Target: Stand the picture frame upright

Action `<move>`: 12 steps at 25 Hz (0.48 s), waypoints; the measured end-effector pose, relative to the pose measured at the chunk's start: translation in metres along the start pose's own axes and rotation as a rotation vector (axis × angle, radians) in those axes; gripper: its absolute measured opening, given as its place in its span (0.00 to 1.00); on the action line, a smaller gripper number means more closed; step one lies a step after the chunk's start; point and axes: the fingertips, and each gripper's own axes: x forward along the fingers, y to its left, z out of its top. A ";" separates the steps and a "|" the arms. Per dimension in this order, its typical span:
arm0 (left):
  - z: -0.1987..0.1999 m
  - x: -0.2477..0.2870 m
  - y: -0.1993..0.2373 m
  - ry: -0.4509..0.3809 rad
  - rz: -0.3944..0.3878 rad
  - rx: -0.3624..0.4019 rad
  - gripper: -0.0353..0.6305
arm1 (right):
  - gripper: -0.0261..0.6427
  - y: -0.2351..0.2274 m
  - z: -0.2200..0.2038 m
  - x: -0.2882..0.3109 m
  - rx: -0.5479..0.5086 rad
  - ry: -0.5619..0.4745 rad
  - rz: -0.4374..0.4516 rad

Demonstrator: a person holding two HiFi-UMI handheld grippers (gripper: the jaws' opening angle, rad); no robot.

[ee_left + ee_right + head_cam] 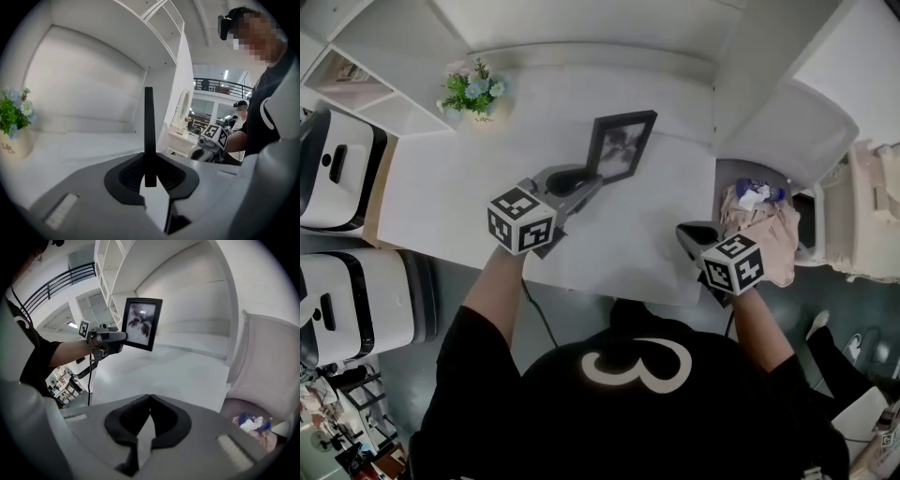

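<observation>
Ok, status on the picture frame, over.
Left hand-held gripper shut on frame edge. Right hand-held gripper shut, empty. Frame near upright over table. Plant well clear.

left tongs (149, 182) | clamped on picture frame (149, 122) edge | flower pot (14, 129) far left

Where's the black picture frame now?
Head view, centre: the black rectangular picture frame is clamped in the left hand-held gripper over the white desk, right of the potted blue flowers.
</observation>
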 end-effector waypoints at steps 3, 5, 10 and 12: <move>0.003 0.020 0.011 0.007 0.006 0.031 0.17 | 0.04 -0.015 0.003 -0.003 0.003 -0.004 -0.010; 0.004 0.030 0.018 0.022 0.006 0.062 0.17 | 0.04 -0.023 0.007 -0.002 0.000 -0.014 -0.017; -0.005 0.054 0.031 0.065 0.005 0.089 0.17 | 0.04 -0.039 0.004 -0.002 0.009 -0.016 -0.024; -0.011 0.059 0.037 0.085 0.008 0.095 0.17 | 0.04 -0.042 0.007 -0.001 0.009 -0.021 -0.030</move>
